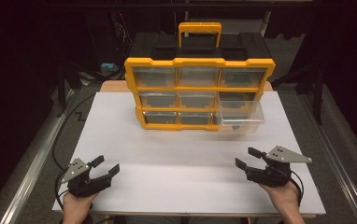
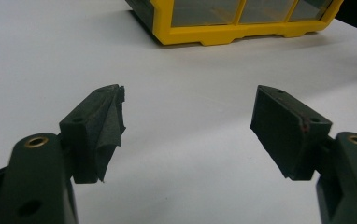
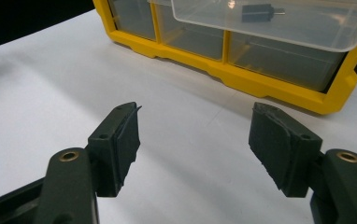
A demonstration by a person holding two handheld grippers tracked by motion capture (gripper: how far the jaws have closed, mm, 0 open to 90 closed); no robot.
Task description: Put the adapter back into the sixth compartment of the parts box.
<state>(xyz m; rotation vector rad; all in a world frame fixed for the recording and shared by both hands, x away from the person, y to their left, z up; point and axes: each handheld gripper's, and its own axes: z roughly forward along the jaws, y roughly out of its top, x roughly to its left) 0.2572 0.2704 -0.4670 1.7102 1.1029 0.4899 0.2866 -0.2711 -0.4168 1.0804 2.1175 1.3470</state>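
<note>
While both tongs sit low at the near edge of the white surface, nothing is between their jaws. Left tongs held in the left hand at the near left corner, jaws wide apart, empty, pointing toward the middle of the surface; in the left gripper view the left tongs' two black pads stand well apart with bare white surface between them. Right tongs held in the right hand at the near right, jaws also wide apart and empty, aimed up and left toward the cabinet; pads in the right gripper view show a clear gap.

Yellow drawer cabinet stands upright at the far middle of the surface, three rows of three clear drawers, yellow handle on top. One clear drawer on the cabinet's right side, bottom row as far as I can tell, is pulled out toward the person and sticks out over the surface. A small dark part lies inside that open drawer, seen through the clear wall in the right gripper view. The open drawer is well apart from both tongs, nearer the right ones. Other drawers look pushed in.
</note>
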